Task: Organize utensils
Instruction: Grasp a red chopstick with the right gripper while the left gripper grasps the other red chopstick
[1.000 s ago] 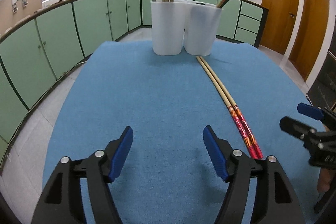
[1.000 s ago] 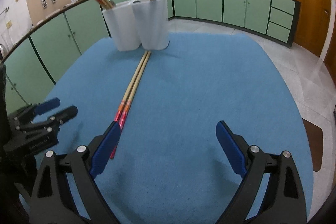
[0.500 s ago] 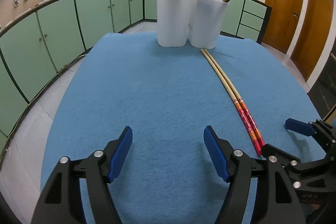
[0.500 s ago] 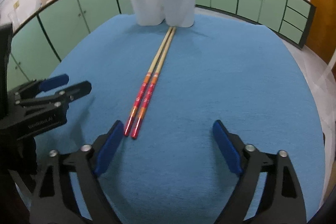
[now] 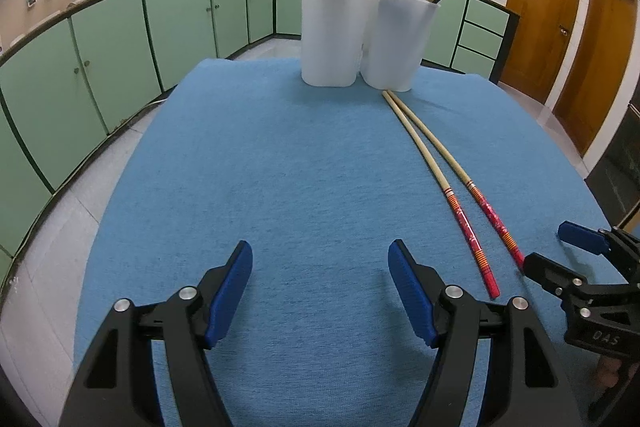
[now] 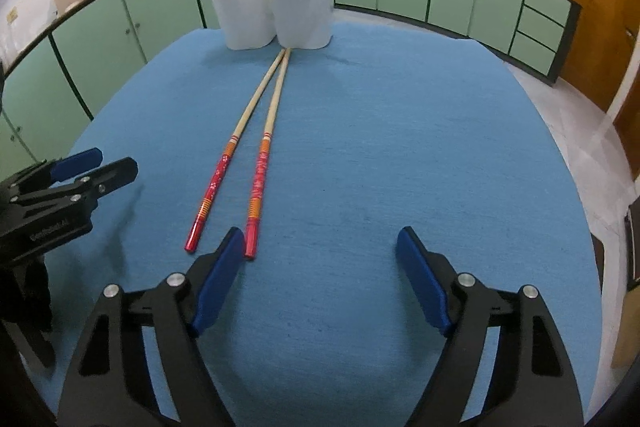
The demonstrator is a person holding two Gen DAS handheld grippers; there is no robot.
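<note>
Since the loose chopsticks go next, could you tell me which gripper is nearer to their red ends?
Right. The right gripper has one finger beside the chopsticks' red ends; the left gripper is off to their left, clearly apart.

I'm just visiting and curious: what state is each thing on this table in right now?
Left gripper: open, holding nothing.
Right gripper: open, holding nothing.
Pair of chopsticks: lying flat on the blue cloth, thin tips at the holder's base, red ends spread apart.
White holder: upright, with other chopsticks standing in it.
</note>
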